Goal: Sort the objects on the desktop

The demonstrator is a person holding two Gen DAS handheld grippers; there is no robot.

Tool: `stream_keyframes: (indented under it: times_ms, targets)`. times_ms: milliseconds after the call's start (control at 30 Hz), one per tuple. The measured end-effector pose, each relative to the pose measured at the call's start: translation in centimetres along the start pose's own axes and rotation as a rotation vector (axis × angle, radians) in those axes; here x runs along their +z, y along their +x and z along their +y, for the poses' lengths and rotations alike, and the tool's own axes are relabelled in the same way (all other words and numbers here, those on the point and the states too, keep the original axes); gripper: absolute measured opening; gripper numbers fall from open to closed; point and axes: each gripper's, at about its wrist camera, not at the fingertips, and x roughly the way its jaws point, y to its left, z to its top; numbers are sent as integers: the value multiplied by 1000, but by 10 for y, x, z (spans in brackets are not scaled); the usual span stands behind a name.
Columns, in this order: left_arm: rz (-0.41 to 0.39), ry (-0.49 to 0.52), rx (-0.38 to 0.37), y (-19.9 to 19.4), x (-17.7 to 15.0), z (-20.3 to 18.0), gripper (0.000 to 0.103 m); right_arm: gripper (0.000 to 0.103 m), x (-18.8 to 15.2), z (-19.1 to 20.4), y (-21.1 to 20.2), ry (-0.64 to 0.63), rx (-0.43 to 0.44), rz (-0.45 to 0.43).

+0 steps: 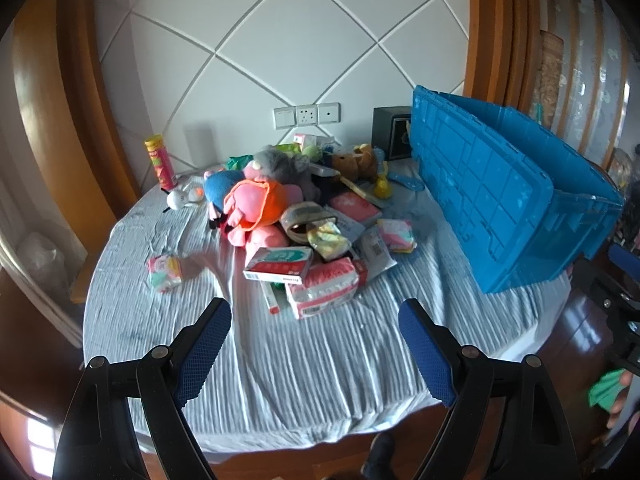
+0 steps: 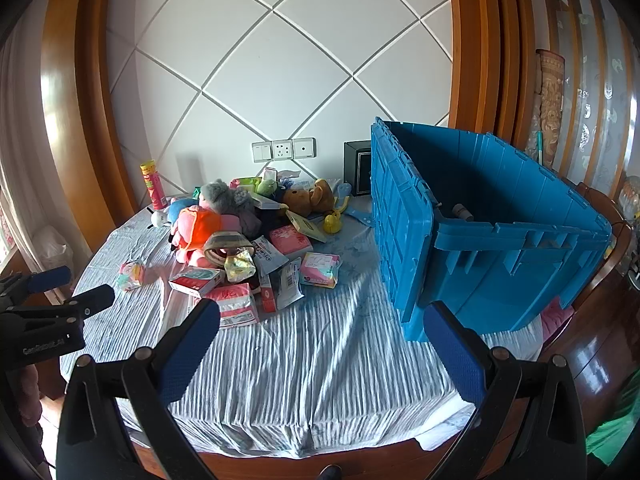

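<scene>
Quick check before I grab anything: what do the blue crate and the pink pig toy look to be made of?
Blue crate: looks like rigid moulded plastic with a slight sheen; its walls show ribs and panel lines. Pink pig toy: looks like soft plush fabric, matte and fuzzy, slumped on the pile; its filling cannot be seen.

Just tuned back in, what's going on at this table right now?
Nothing is being held yet. Both the left gripper and the right gripper hover open over the near edge of the table. The pile of toys and packets sits unsorted mid-table, and the blue crate waits on the right.
</scene>
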Motion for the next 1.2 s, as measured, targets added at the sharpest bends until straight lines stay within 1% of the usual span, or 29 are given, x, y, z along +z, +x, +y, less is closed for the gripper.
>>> stream_keyframes:
  times_ms: [333, 933, 1200]
  targets:
    - [-20, -4, -3, -9, -8, 7, 86, 103, -1, 0, 1, 1, 5, -4]
    - [5, -3, 2, 5, -7, 4, 86, 103, -1, 7, 6, -25, 7, 20]
    - [33, -29, 22, 14, -12, 17, 86, 103, -2, 11, 21, -36, 28, 44]
